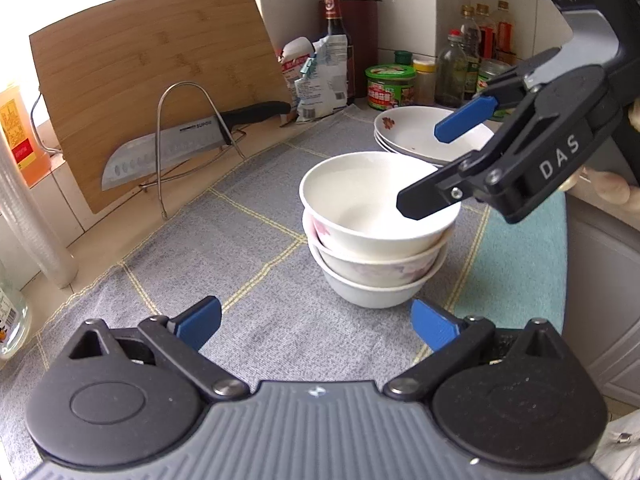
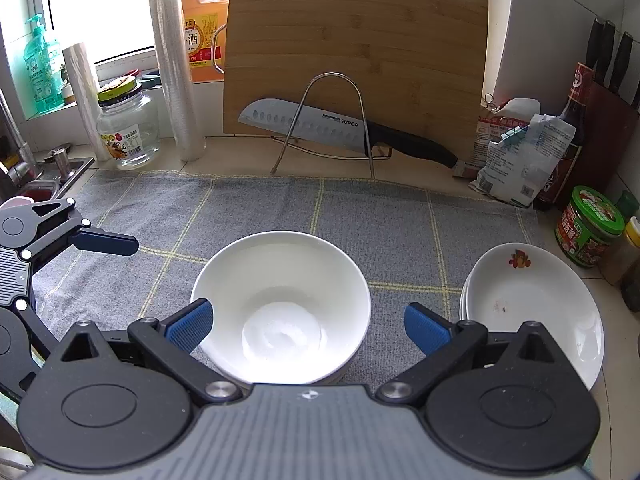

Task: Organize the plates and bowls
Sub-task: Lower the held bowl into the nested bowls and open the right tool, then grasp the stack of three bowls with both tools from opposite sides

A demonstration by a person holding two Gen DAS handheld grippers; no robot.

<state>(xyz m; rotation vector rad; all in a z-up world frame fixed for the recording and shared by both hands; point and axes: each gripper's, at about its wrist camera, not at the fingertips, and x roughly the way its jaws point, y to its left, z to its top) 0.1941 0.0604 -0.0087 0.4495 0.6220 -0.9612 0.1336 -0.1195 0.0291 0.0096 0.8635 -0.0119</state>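
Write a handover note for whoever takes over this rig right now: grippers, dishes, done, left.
Left gripper: open, empty, low in front of the bowl stack.
Right gripper: open, empty, above the top bowl.
Three bowls nested on the grey cloth; plate stack to their right.
Done: bowls and plates each stacked.
Left: possibly nothing; no loose dishes in view.

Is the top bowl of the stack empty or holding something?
Empty. The top bowl shows a bare white inside down to its base in the right wrist view, and the left wrist view shows nothing in it either.
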